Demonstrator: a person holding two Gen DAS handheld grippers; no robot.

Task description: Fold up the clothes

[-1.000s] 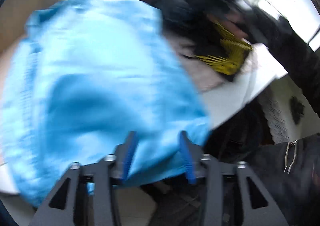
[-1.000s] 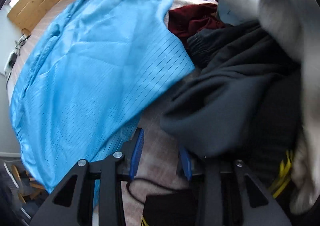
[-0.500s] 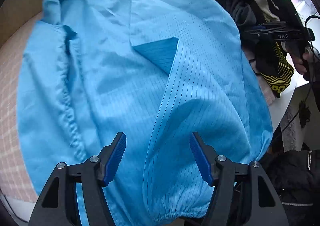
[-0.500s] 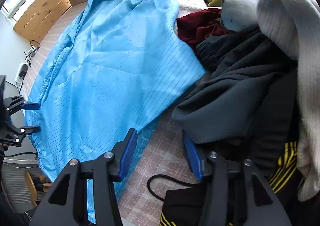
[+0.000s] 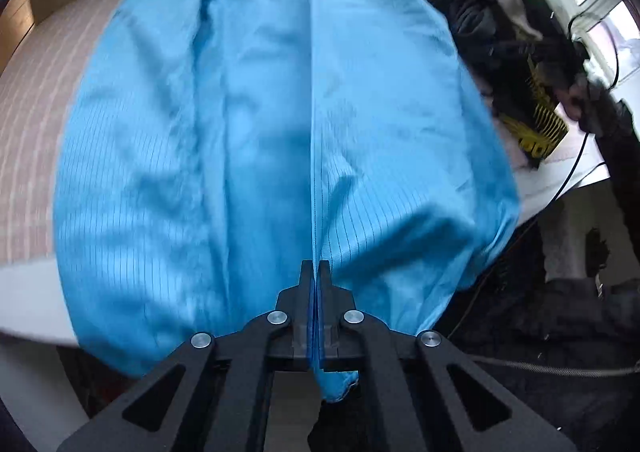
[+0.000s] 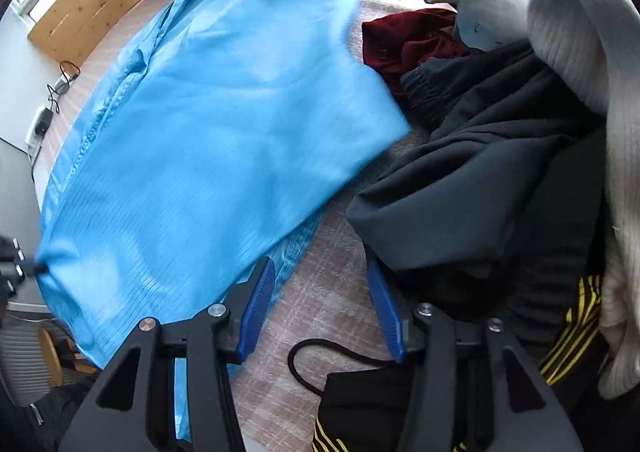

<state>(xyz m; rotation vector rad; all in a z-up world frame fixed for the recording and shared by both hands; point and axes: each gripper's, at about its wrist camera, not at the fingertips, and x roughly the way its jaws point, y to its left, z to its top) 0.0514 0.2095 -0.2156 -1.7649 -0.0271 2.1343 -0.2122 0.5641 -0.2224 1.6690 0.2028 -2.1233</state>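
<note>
The left gripper (image 5: 315, 270) has its jaws pressed together on a fold of the blue garment (image 5: 256, 139), pinching its near hem at six o'clock in the left wrist view; the jaws have just been closing, with the cloth between them. From that pinch a sharp crease runs straight up toward twelve o'clock, and the garment spreads out flat over the checked table cover (image 5: 36, 99).

The right gripper (image 6: 322, 304) stands with its jaws apart, holding nothing, over bare cover between the blue garment at nine to eleven o'clock and a pile of dark clothes (image 6: 480, 187) at three o'clock.

The step in hand looks like taking hold of the hem for the first fold. Next, the right gripper probably needs to catch the garment's other hem corner, so both lift and carry the hem toward the collar evenly.
</note>
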